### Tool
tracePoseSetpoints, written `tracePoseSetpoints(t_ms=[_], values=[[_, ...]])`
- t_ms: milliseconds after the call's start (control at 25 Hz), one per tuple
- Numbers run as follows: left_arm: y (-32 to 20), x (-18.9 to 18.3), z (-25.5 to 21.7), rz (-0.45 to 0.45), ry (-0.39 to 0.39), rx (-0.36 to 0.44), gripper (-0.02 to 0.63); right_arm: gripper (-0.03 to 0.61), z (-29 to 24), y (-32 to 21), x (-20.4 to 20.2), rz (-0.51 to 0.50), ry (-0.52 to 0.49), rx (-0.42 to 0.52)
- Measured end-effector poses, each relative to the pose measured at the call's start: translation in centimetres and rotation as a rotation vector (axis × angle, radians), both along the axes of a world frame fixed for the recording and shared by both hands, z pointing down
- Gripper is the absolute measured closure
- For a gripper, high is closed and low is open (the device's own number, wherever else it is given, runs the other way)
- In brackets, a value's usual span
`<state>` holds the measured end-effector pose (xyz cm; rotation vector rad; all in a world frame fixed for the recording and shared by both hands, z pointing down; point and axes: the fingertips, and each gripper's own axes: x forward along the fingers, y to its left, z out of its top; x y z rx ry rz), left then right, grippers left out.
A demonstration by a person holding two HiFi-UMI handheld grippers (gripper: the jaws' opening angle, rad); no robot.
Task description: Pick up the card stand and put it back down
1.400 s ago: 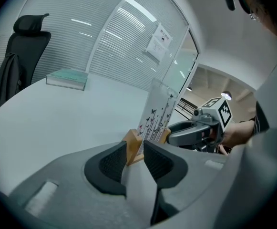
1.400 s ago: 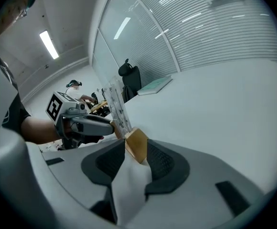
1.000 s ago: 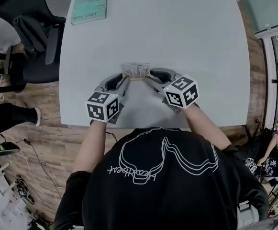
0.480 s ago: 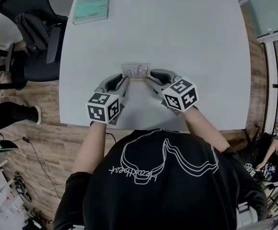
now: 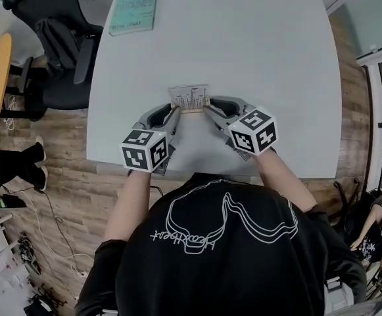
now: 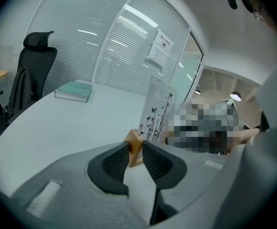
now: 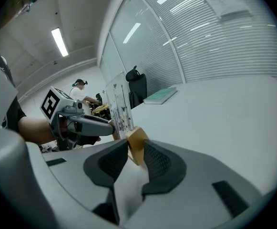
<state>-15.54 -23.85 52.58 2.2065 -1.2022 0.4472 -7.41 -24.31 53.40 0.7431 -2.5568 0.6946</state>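
card stand (image 5: 189, 99): wooden base | clear panel, butterfly print | seemingly upright

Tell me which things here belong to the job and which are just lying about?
Belong to the job: the card stand; the left gripper and the right gripper, whose jaws have just been closing and now clamp its wooden base at either end; the white table.
Just lying about: the teal book at the table's far left corner; the black office chair beside it.
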Motion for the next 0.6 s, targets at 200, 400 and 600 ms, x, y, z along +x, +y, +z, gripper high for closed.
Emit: tracePoseSetpoints(t_ms=[200,400,600], values=[[2.7,1.8,-3.4,-0.013,0.011,0.025,0.518,0.472,-3.6,2.5,1.8,-0.004,-0.021,0.043],[5.5,3.6,-7.1,-0.031,0.036,0.057,0.518,0.472,-7.3,5.4,3.6,-0.01,-0.05,0.084],[6.9,3.8,-10.3,-0.062,0.075,0.09,0.518,0.472,-10.6,6.8,4.0,-0.022,-0.078,0.127]])
